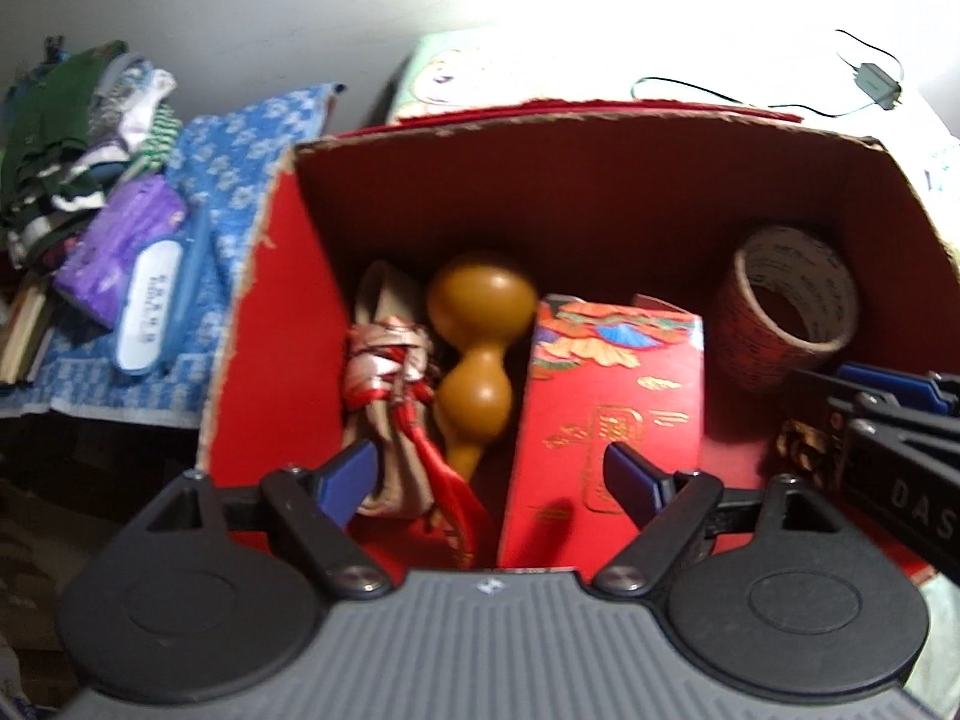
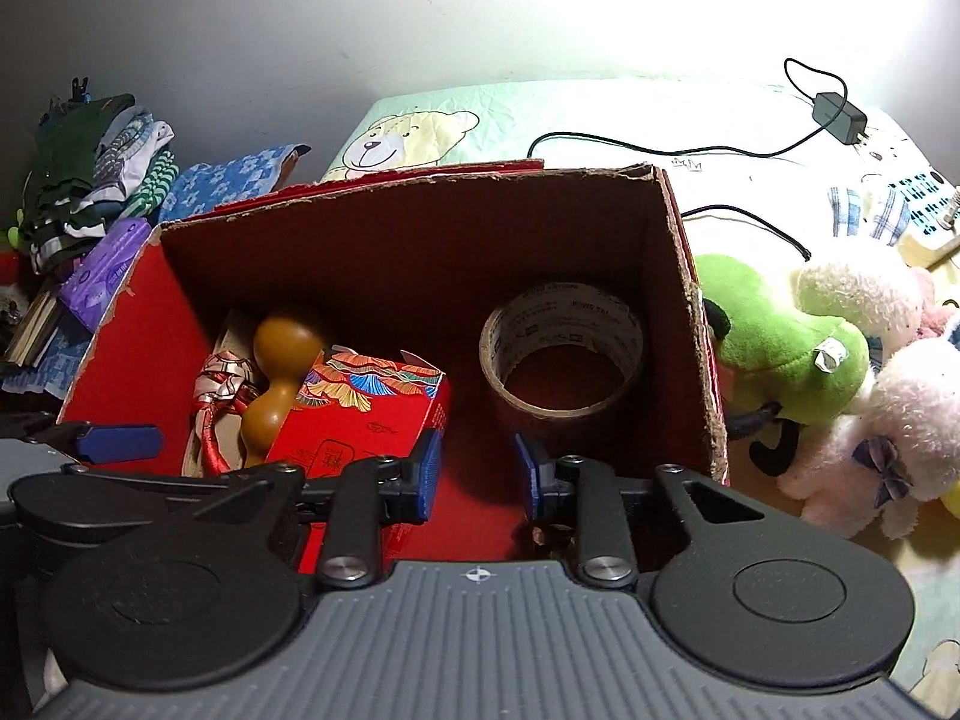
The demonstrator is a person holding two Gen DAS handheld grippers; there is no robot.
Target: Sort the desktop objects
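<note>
Both tools over the near edge of the red cardboard box (image 2: 690, 312), presumably for dropping sorted items in. Left gripper (image 1: 489, 474) spread wide and empty above the gourd (image 1: 477, 348) and red gift carton (image 1: 606, 396), packed against the box's left wall beside a tied cloth bundle (image 1: 387, 384). Right gripper (image 2: 477, 471) parted too, nothing between its pads; possibly a pine cone (image 1: 801, 444) below, too blurred to confirm. Tape roll (image 2: 561, 348) near the right wall. Bear-print quilt (image 2: 420, 126) underneath, plush toys (image 2: 828, 360) just beside the box, charger (image 2: 840, 114) near the far edge, plain wall behind.
</note>
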